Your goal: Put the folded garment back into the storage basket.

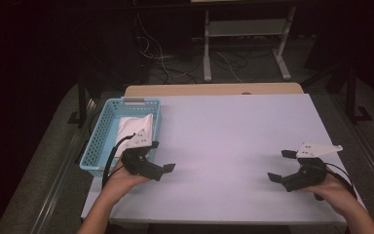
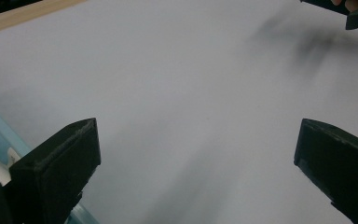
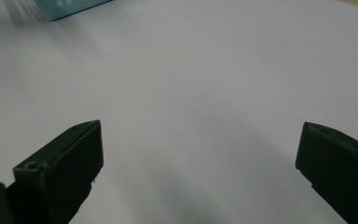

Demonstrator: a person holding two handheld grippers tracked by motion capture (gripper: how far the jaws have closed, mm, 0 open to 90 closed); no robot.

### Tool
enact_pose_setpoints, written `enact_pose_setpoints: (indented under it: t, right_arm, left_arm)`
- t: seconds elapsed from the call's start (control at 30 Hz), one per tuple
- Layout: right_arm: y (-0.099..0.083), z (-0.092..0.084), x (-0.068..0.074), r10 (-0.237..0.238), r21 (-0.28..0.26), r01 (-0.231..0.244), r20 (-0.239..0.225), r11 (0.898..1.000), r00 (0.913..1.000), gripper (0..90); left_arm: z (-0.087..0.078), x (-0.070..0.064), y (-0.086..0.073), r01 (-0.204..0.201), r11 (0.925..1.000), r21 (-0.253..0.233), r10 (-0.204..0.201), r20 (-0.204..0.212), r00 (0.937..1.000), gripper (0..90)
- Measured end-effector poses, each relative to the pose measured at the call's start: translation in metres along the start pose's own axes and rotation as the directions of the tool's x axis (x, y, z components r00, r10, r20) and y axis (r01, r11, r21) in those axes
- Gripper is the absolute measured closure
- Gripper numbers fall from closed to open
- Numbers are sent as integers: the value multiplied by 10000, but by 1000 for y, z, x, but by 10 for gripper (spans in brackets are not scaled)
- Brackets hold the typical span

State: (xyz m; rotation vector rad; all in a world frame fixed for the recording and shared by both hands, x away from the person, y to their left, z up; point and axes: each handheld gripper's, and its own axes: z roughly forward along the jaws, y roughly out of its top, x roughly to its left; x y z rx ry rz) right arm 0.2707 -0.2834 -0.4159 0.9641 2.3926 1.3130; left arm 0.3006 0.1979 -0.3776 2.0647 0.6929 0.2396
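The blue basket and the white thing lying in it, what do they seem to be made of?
The blue basket looks like moulded plastic: its walls are a regular lattice of small holes under a smooth, evenly coloured rim. The white thing inside appears to be soft cloth or paper, folded; it lies in slack, matte folds with no shine. The high view is too coarse to tell which.

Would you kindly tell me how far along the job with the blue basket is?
Done, it seems: a folded white cloth lies in the blue plastic basket. In hand: nothing; the left gripper and right gripper are open over the white tabletop. Nothing else awaits there.
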Motion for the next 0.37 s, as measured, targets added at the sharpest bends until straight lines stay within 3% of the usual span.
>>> enact_pose_setpoints:
  t: [0.37]
  right_arm:
    - [-2,0,-2,38,-177,-39,-55,9998,10000,7]
  left_arm:
    - [3,-1,0,-30,10000,61,29,71,10000,0]
